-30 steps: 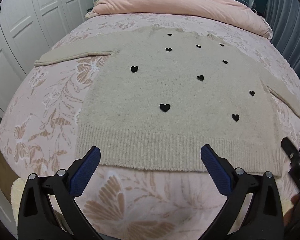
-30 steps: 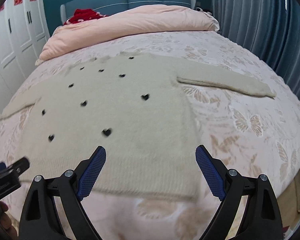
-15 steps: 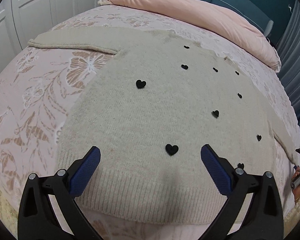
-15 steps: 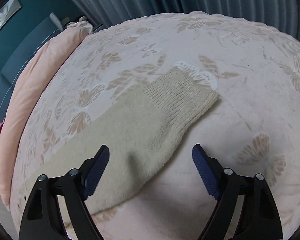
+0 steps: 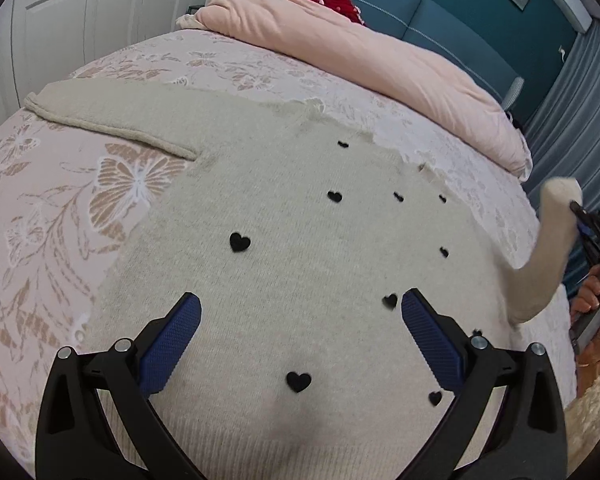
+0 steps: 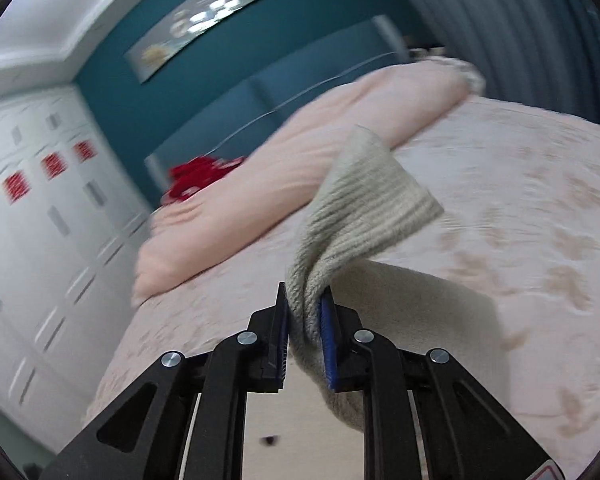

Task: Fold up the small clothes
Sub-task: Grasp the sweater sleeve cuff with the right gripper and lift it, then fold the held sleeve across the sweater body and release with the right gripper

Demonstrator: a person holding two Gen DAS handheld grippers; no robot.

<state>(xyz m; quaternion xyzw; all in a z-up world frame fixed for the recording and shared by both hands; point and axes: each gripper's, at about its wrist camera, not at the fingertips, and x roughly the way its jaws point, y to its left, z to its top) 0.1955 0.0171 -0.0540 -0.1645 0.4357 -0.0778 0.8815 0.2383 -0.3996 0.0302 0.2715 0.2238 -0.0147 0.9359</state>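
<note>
Bed [image 6: 520, 200]; hand-held gripper [image 6: 305, 320] (closing) pinching sleeve [image 6: 364, 200]

Our left tool [image 5: 296, 340] hangs tilted downward, its jaws spread wide on nothing. Our right tool [image 6: 304, 320] is closing, pads pinching knit fabric.

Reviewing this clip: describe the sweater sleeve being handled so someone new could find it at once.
Start at the bed with the butterfly-print cover, where a beige sweater with black hearts lies spread flat. Its other sleeve rests on the cover. The handled sleeve is the one lifted off the bed, its ribbed cuff pinched in the closing right claw.
</note>
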